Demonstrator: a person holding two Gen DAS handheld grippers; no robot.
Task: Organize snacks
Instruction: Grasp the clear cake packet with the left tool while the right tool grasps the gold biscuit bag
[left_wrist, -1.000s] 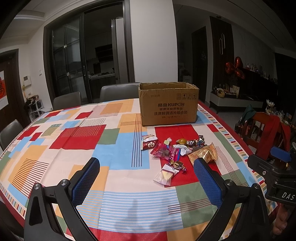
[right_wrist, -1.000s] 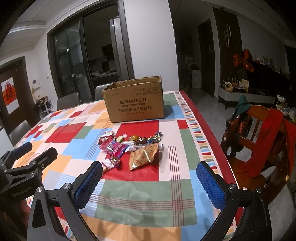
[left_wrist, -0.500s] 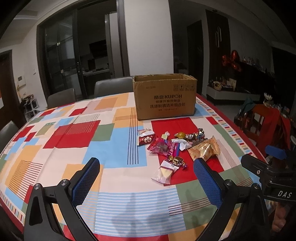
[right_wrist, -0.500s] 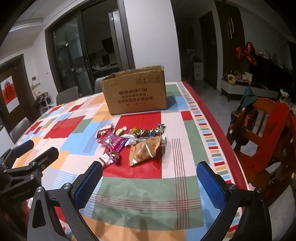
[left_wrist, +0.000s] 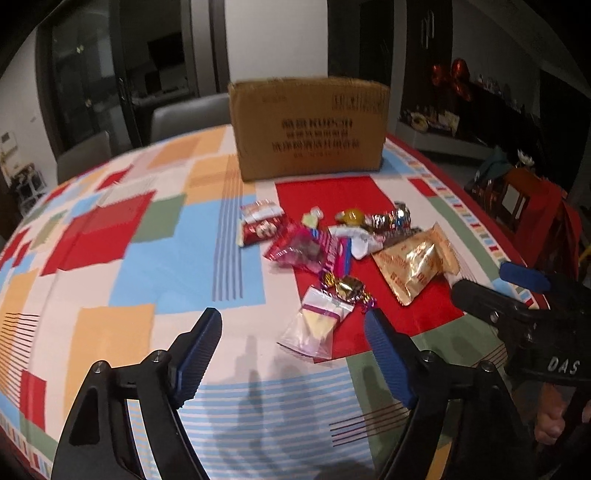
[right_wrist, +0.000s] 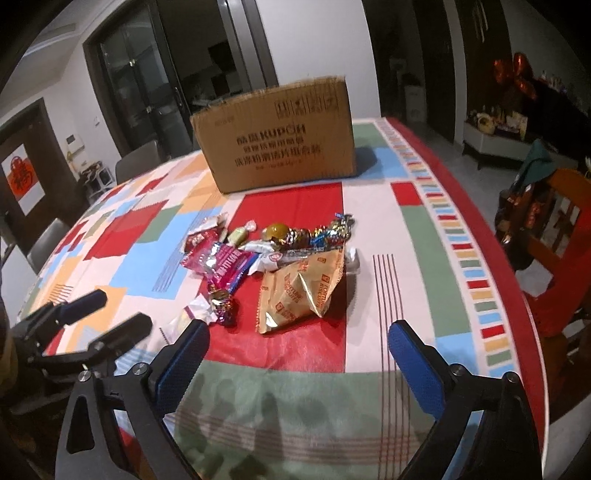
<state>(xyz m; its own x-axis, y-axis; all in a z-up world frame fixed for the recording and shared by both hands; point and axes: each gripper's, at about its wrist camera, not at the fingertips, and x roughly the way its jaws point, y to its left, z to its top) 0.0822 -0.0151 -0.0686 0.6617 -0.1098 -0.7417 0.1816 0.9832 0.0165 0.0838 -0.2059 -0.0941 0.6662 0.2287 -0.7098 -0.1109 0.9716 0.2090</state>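
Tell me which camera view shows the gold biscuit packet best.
The right wrist view. There the gold biscuit packet lies almost centred ahead of the open right gripper, unobstructed, with its printed lettering readable. In the left wrist view the packet sits off to the right, blurred, its print illegible.

table (left_wrist: 110, 332): patchwork-print cloth in red, blue, orange, green. cardboard box (left_wrist: 308, 127) near the far edge. loose pile of wrapped snacks (left_wrist: 343, 251) just before it.
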